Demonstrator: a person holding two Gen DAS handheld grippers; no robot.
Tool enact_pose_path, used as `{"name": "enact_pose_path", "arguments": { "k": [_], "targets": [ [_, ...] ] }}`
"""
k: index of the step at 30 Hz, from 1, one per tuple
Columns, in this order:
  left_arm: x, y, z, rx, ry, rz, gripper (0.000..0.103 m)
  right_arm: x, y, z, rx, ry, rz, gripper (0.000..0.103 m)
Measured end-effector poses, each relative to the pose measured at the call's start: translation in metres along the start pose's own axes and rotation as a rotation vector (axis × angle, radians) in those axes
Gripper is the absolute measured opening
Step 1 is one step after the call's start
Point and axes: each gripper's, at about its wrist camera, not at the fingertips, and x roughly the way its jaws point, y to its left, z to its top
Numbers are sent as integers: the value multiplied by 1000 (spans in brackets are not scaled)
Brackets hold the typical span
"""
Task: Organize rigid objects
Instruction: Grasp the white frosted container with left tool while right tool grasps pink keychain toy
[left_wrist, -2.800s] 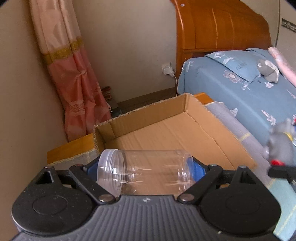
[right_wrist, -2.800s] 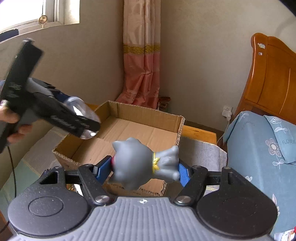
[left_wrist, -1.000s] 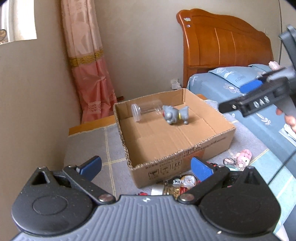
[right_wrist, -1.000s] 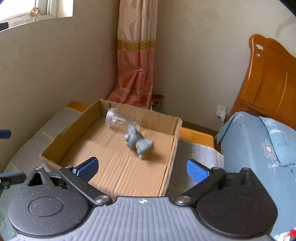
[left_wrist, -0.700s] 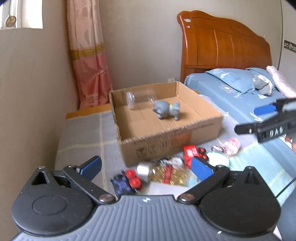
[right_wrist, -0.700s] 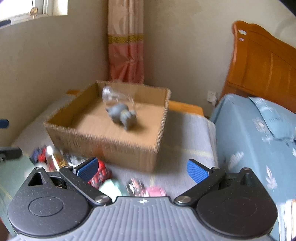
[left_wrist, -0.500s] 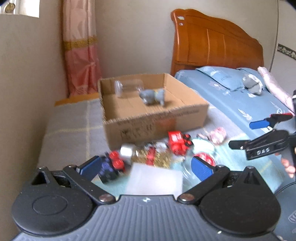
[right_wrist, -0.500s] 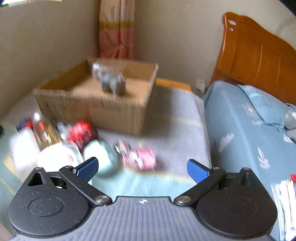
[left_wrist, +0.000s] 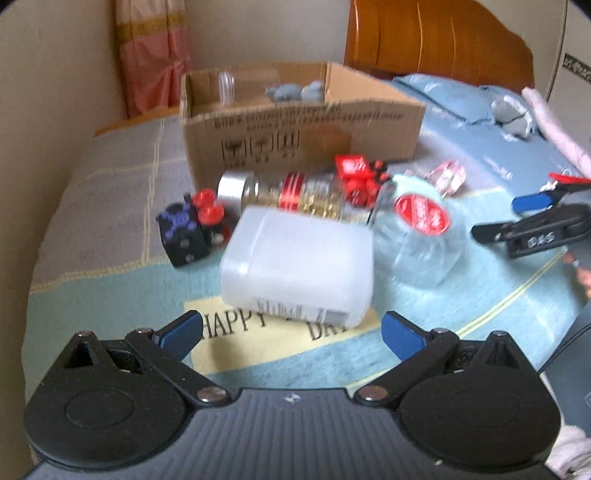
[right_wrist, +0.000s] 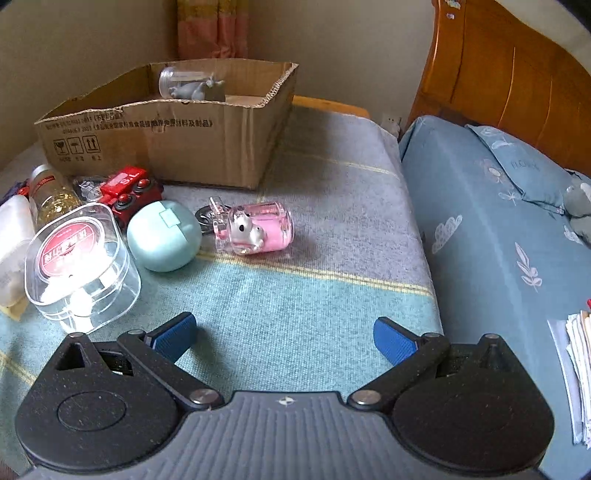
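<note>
A cardboard box sits on a blanket-covered surface, holding a clear jar and grey toy; before it lie a white bottle, clear tub, mint case, possibly a red truck; left gripper and right gripper jaws spread, empty.

Cardboard box: 1.
In box: clear jar x1, lying on its side; grey animal figure x1.
On blanket, outside box:
- white plastic bottle x1
- clear tub w/ red label x1
- gold-filled bottle w/ silver cap x1
- red toy vehicle x1
- black cube toy w/ purple skull, red knobs x1
- mint round case x1
- pink keychain charm x1
Total loose items: 7; boxed: 2.
On bed: grey plush x1; paper stack x1.
</note>
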Motion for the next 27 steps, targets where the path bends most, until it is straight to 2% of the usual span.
{"name": "enact_pose_path", "arguments": {
  "k": [2, 4, 15, 18, 21, 27],
  "targets": [
    [7, 2, -2, 1, 21, 2, 102, 2, -5, -1, 33, 5, 22, 103],
    [8, 1, -3, 24, 5, 8, 102, 4, -11, -2, 65, 3, 32, 103],
    [16, -4, 14, 61, -21, -41, 100, 12, -12, 6, 37, -18, 54, 103],
    [16, -7, 20, 78, -40, -27, 99, 18, -13, 13, 20, -16, 68, 103],
    [16, -8, 25, 84, -60, -8, 94, 24, -14, 22, 7, -12, 77, 103],
    [21, -6, 29, 58, -45, -19, 94, 37, -13, 37, -6, -12, 79, 103]
  ]
}}
